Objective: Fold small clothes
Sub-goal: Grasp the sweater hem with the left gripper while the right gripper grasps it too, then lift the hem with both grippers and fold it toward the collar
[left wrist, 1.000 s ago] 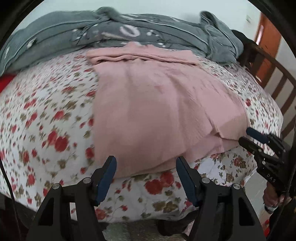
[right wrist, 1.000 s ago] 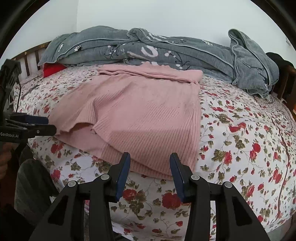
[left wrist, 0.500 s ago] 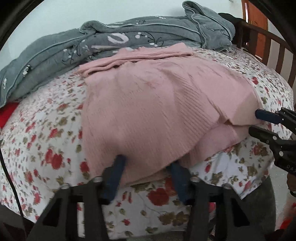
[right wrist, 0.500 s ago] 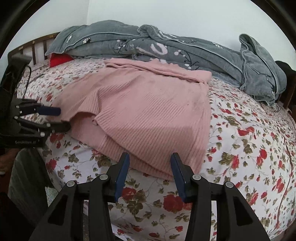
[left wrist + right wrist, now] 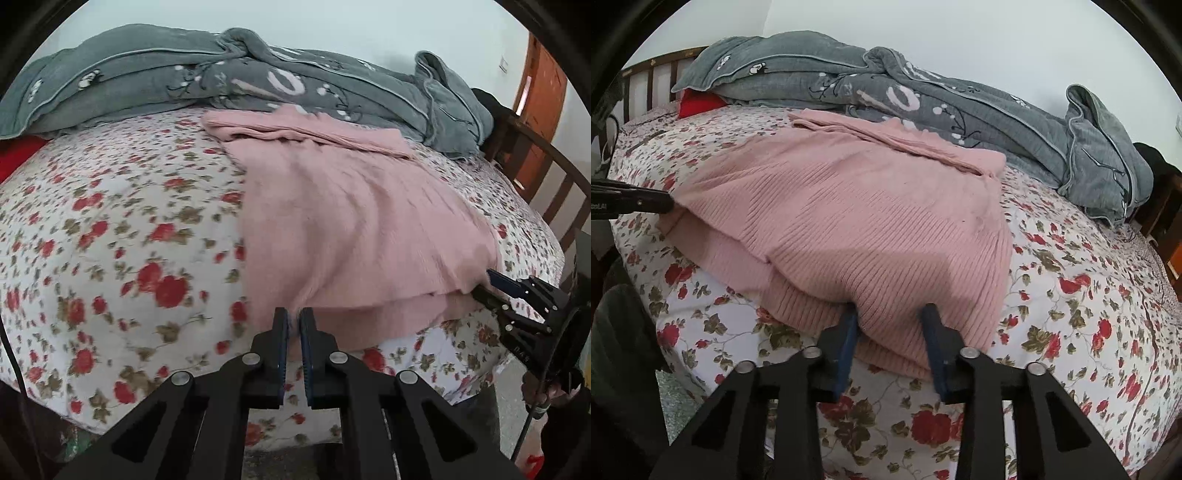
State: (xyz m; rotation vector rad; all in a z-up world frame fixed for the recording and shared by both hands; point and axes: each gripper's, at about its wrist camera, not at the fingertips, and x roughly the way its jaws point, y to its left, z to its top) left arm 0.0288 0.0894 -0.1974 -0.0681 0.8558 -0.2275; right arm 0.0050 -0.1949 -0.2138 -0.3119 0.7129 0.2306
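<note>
A pink ribbed knit garment (image 5: 351,229) lies spread on the floral bedsheet, its sleeves folded across its far end; it also shows in the right wrist view (image 5: 849,221). My left gripper (image 5: 294,317) is shut on the garment's near left hem corner. My right gripper (image 5: 890,314) is open, its fingers straddling the near right hem, fabric bulging between them. Each gripper shows in the other's view: the right one (image 5: 491,284) at the hem's right corner, the left one (image 5: 665,201) at its left corner.
A grey quilt (image 5: 221,85) is bunched along the far side of the bed. A red pillow (image 5: 698,103) lies at the far left. A wooden bed rail (image 5: 554,173) and an orange door (image 5: 543,96) are at the right. The bed's front edge (image 5: 184,424) is just below the grippers.
My left gripper closed on the near hem corner. My right gripper moved forward until its open fingers straddle the hem.
</note>
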